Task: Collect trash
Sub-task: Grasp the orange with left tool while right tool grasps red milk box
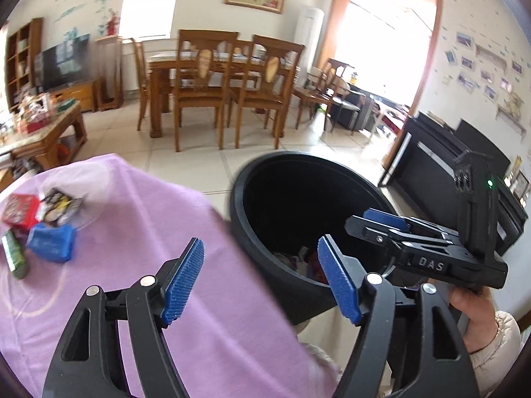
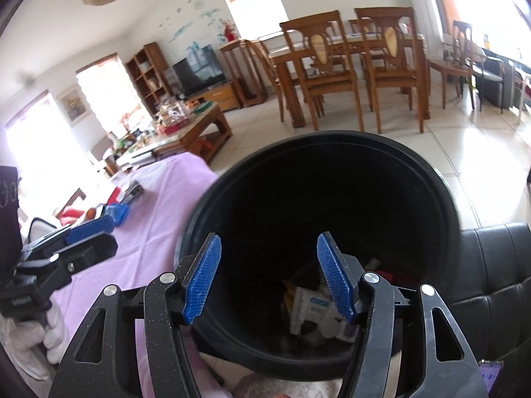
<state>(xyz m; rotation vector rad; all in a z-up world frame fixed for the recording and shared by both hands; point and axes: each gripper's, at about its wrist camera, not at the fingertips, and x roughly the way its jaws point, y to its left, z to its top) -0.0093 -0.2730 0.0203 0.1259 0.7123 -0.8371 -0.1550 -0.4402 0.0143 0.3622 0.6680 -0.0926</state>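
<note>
Both our grippers stand spread with nothing between the pads: our right gripper (image 2: 268,277) hangs over the mouth of the black trash bin (image 2: 444,192), our left gripper (image 1: 260,285) over its near rim and the purple tablecloth (image 1: 159,232). We see wrappers and white packets (image 2: 312,311) lying at the bin's bottom. Farther left on the cloth lie a blue packet (image 1: 49,242), a red box (image 1: 18,210), a green tube (image 1: 15,253) and a dark printed wrapper (image 1: 59,205), close together.

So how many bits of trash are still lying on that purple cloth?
4, all clustered at its far left: a red packet, a black-and-yellow wrapper, a blue packet nearer, and a green packet at the edge. More may sit out of view.
</note>
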